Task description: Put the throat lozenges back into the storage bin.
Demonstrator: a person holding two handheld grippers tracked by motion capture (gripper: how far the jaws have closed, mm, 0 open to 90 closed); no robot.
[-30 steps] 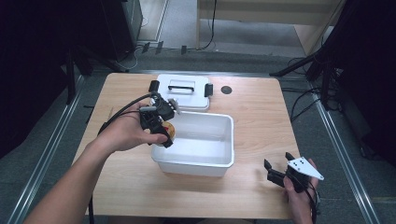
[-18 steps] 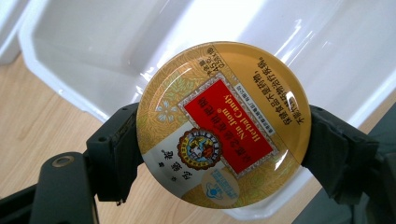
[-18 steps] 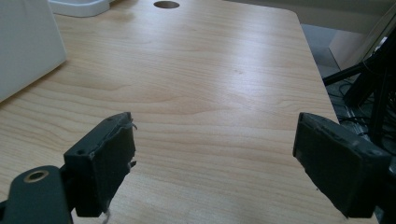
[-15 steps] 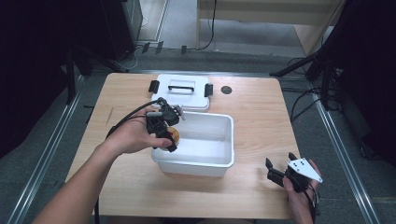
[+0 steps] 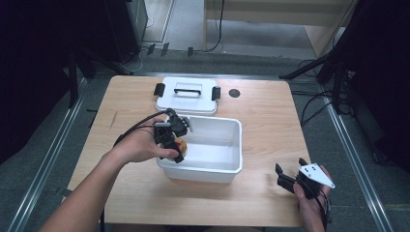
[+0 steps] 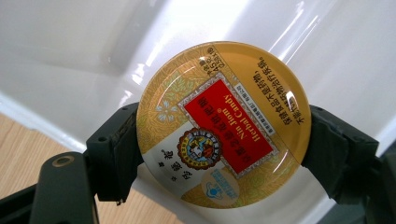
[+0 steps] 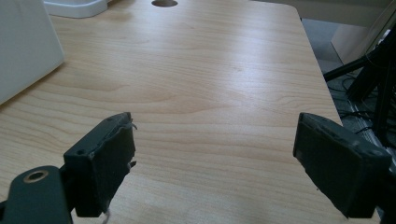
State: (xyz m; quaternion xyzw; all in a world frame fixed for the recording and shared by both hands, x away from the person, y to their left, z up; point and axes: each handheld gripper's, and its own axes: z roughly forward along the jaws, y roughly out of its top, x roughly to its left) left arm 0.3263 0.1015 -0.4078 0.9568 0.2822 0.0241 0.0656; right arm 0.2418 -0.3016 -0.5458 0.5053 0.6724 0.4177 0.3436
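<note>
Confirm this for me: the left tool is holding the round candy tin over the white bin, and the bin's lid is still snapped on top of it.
Not quite. The left tool does hold the round candy tin over the white bin, but the bin is open. Its lid lies on the table just behind the bin, as the high view shows.

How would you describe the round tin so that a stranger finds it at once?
Find the white tub in the middle of the wooden table. At its left wall, the left gripper holds a round tin by its edges. It is golden yellow with a red label.
</note>
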